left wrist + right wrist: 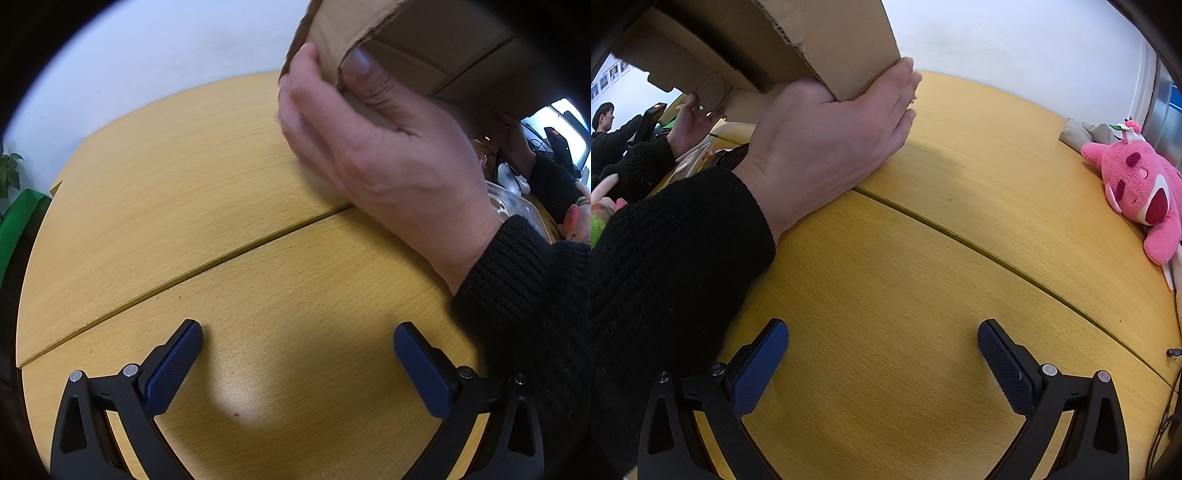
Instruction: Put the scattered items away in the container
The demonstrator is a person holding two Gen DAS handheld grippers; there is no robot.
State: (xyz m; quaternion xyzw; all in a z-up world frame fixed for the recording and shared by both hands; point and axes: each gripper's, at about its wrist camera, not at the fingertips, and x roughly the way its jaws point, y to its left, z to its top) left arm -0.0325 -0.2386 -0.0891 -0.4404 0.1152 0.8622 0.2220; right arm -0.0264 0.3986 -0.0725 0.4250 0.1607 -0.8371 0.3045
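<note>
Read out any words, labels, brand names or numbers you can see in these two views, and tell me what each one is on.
No text can be read in either view.
Brown cardboard box: plain, no print showing.
Pink plush toy: no tag readable.
Small pictures on the far wall: too small and blurred.
Black device with a red spot: nothing legible.

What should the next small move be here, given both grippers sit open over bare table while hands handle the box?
Probably hold both grippers back until the cardboard box is set down: a hand grips its edge and tilts it above the wooden table. The left gripper and right gripper are open and empty; the pink plush toy looks the nearest pick afterwards.
</note>
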